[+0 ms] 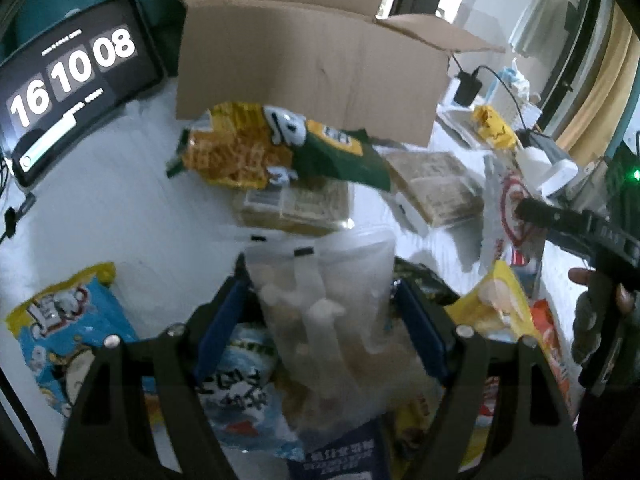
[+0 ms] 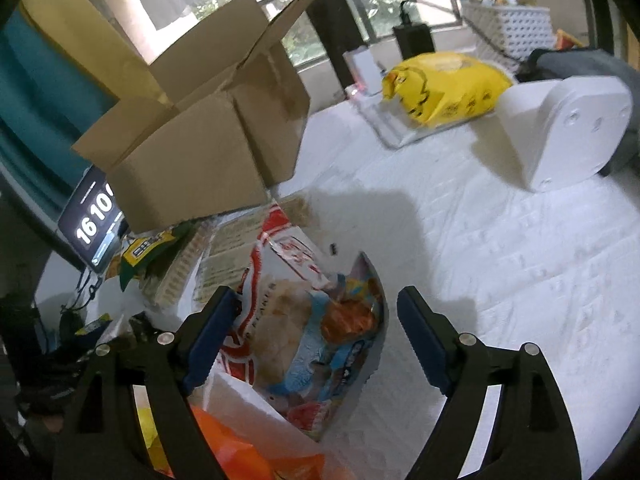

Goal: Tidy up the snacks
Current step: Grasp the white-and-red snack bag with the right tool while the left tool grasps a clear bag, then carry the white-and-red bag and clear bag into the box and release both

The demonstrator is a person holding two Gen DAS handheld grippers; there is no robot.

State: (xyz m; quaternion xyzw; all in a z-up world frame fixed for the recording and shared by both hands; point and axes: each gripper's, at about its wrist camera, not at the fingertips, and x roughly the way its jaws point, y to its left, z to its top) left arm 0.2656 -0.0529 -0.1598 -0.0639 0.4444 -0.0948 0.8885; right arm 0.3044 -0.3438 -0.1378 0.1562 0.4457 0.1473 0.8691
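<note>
My left gripper (image 1: pixel 320 288) is shut on a clear bag of pale snack sticks (image 1: pixel 340 312) and holds it above a heap of snack packs. Beyond it lie a green and yellow chip bag (image 1: pixel 280 148) and clear cracker packs (image 1: pixel 296 208) in front of an open cardboard box (image 1: pixel 312 68). My right gripper (image 2: pixel 316 308) is open over a red and white snack bag (image 2: pixel 296 320), its fingers either side without touching. The box (image 2: pixel 192 148) stands to its upper left. The right gripper also shows in the left wrist view (image 1: pixel 560 220).
A tablet clock (image 1: pixel 72 76) stands at the left. A blue and yellow snack bag (image 1: pixel 68 328) lies at the lower left. A yellow bag (image 2: pixel 444 88), a white device (image 2: pixel 568 128) and a white basket (image 2: pixel 508 28) sit at the far right on the white table (image 2: pixel 500 260).
</note>
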